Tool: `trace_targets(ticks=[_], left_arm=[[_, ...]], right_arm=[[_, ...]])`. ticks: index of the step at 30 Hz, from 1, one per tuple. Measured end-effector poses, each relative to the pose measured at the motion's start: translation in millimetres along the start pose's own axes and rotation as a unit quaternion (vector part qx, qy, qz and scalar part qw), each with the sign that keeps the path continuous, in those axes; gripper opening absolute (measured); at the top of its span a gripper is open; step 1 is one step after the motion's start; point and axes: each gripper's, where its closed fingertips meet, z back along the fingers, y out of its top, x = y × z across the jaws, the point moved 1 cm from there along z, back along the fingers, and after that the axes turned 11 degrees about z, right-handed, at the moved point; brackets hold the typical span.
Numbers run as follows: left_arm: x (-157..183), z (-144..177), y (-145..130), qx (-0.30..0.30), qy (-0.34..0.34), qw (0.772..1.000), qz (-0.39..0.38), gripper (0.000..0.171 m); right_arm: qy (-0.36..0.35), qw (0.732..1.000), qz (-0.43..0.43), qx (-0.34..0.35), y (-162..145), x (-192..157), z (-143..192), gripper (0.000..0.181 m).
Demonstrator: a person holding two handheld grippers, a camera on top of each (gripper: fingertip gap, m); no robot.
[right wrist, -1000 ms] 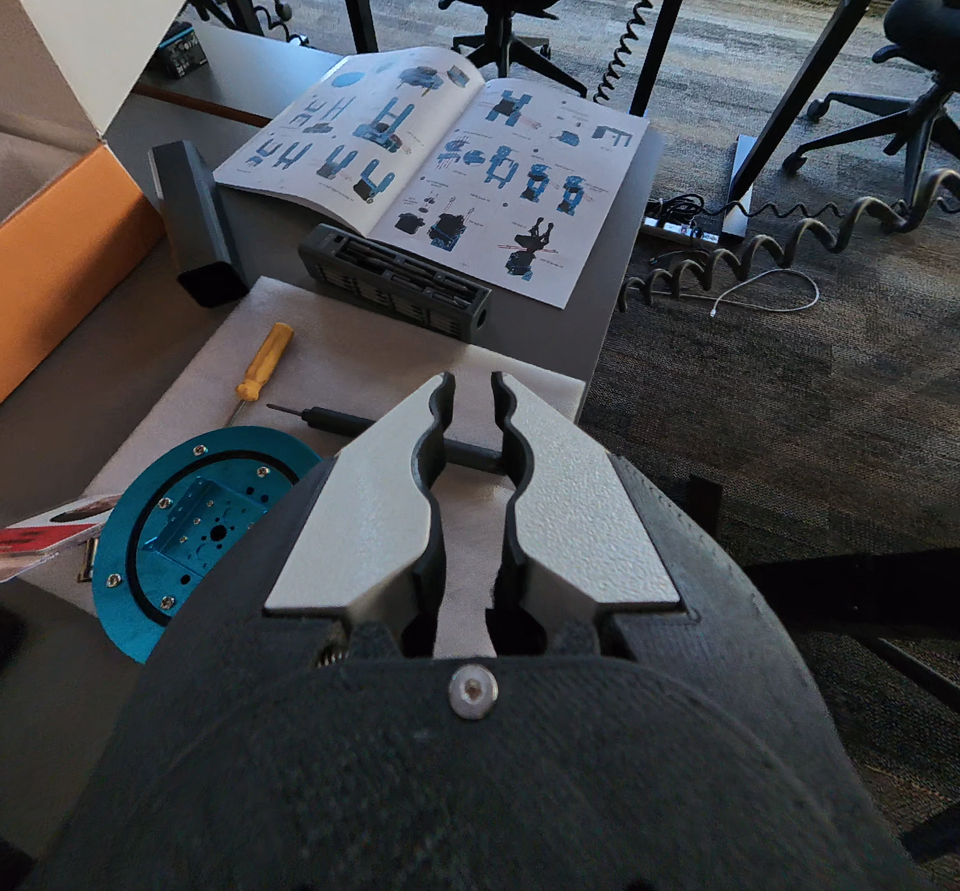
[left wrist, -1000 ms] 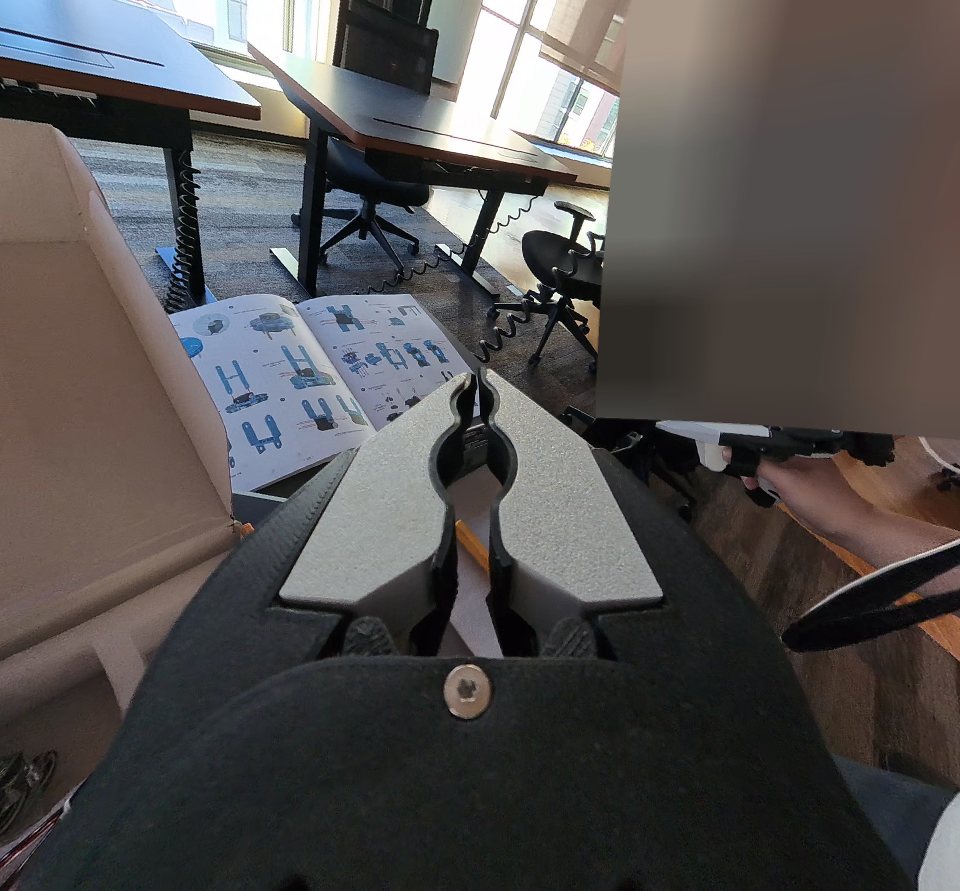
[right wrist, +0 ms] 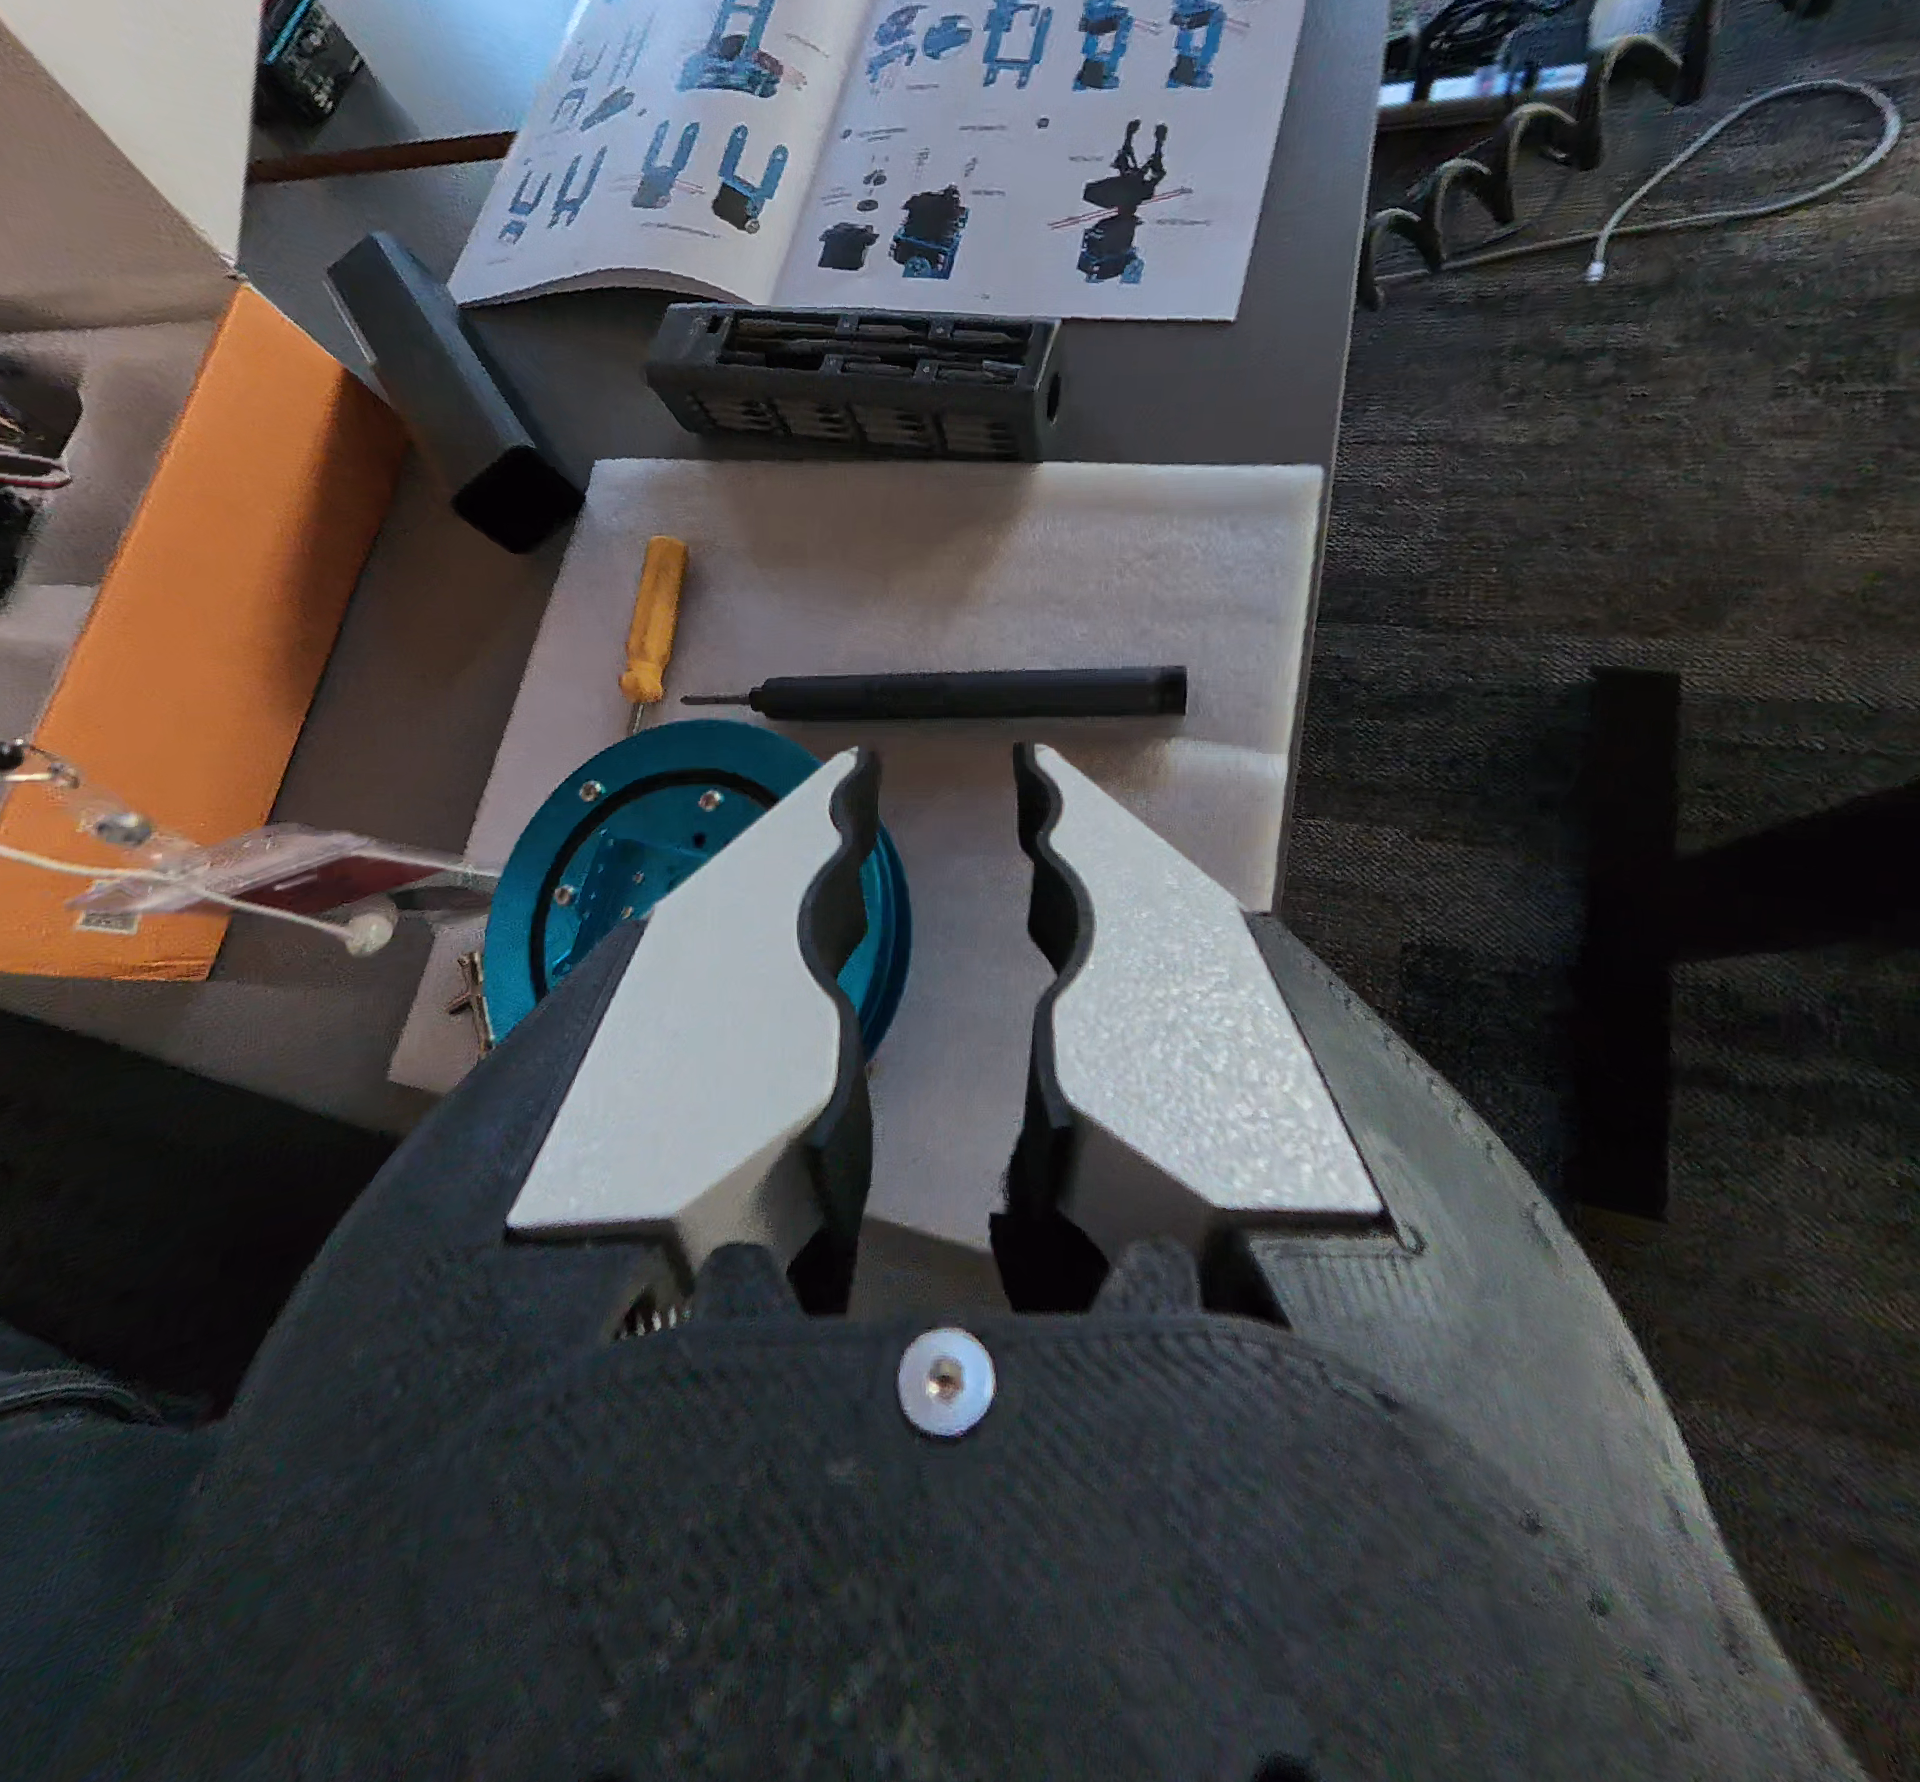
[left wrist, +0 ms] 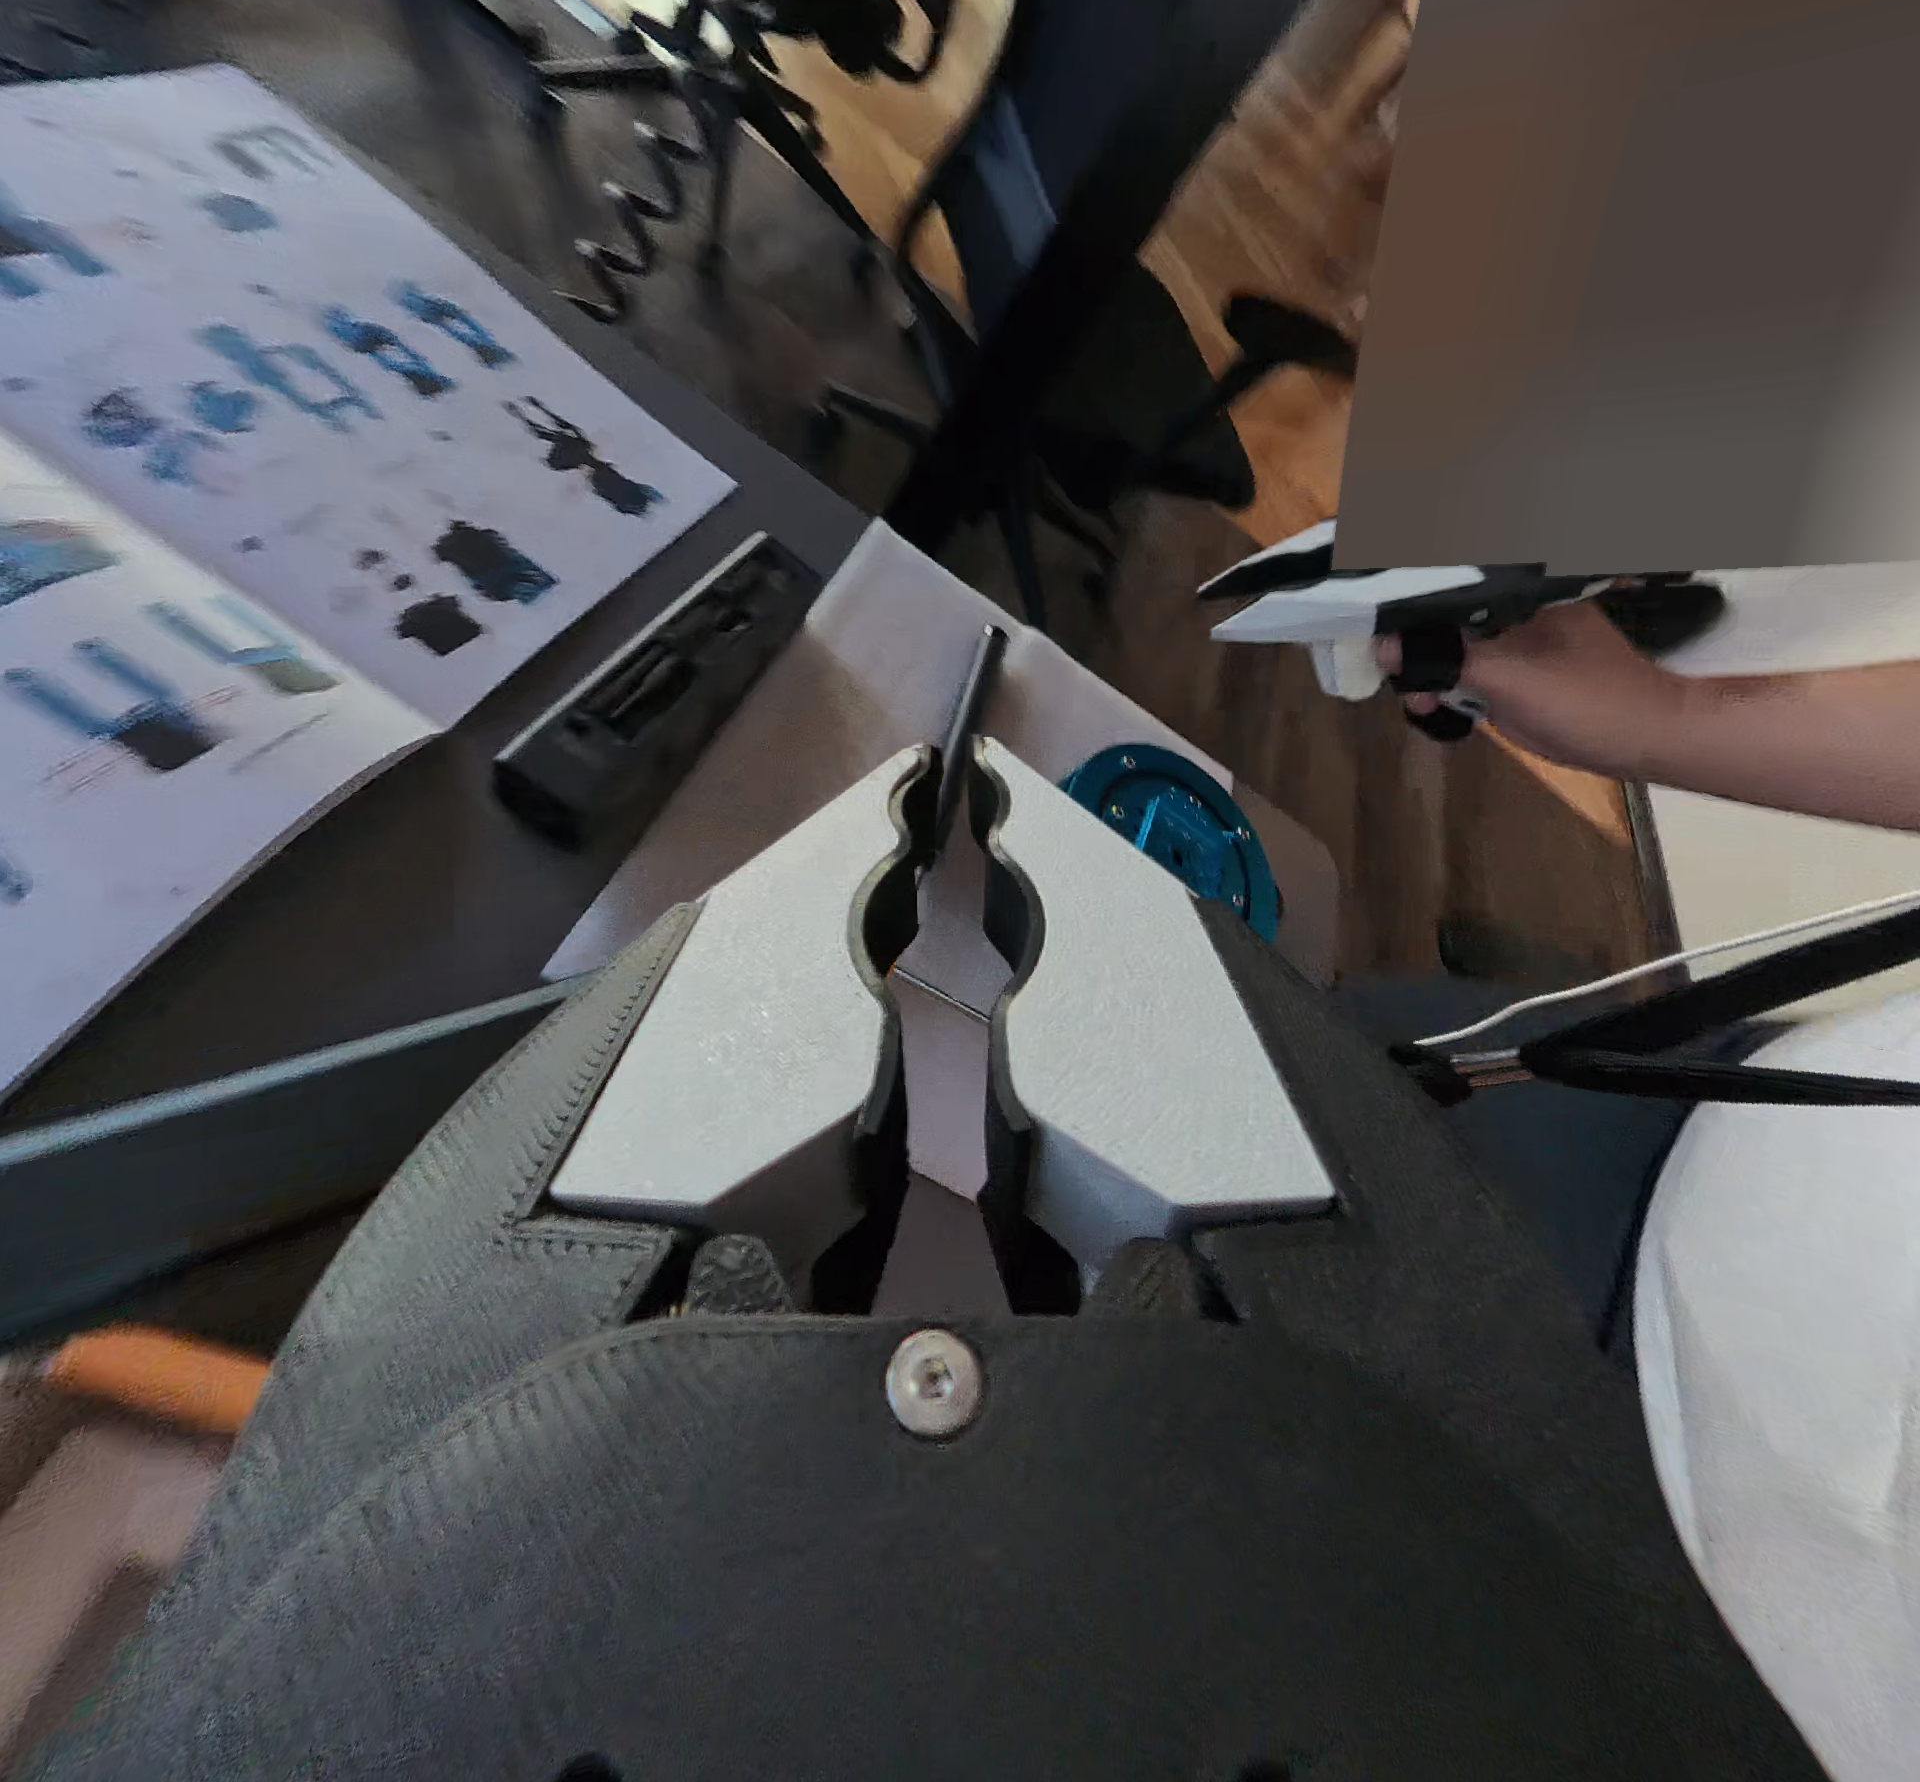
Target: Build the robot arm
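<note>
On a grey tabletop (right wrist: 1195, 402) spread with a white foam sheet (right wrist: 935, 569), the right tongs (right wrist: 943, 764) hover with their fingers set wide and empty, just short of a black screwdriver (right wrist: 966, 693) that lies crosswise on the sheet. A blue round metal part (right wrist: 623, 859) sits partly hidden behind the right tongs' left finger, with a yellow-handled screwdriver (right wrist: 652, 615) beside it. Beyond the sheet rest a dark bit case (right wrist: 852, 392), a dark rectangular sleeve (right wrist: 447, 382) and an open instruction booklet (right wrist: 894, 70); an orange box (right wrist: 208, 631) borders the left. From the other side, the left tongs (left wrist: 951, 756) are drawn narrow, the black screwdriver (left wrist: 966, 704) showing through the slit between their tips; whether they touch it cannot be told. The right tongs (left wrist: 1299, 605), held in a hand (left wrist: 1538, 693), hang well apart.
</note>
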Motion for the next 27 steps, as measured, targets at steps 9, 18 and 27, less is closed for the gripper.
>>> trace_targets(ticks=[9, 18, 27], left_arm=[[30, -24, -11, -0.024, -0.057, 0.997, -0.05, 0.001], [33, 20, -38, -0.014, -0.045, 0.999, -0.023, 0.001], [34, 39, -55, 0.008, -0.036, 0.999, 0.002, 0.003]], right_arm=[[-0.06, 0.998, 0.026, -0.005, -22, -82, -17, 0.051], [-0.078, 0.995, 0.035, -0.05, -49, -88, -34, 0.045], [0.018, 0.989, 0.121, -0.087, -50, -84, -31, 0.045]])
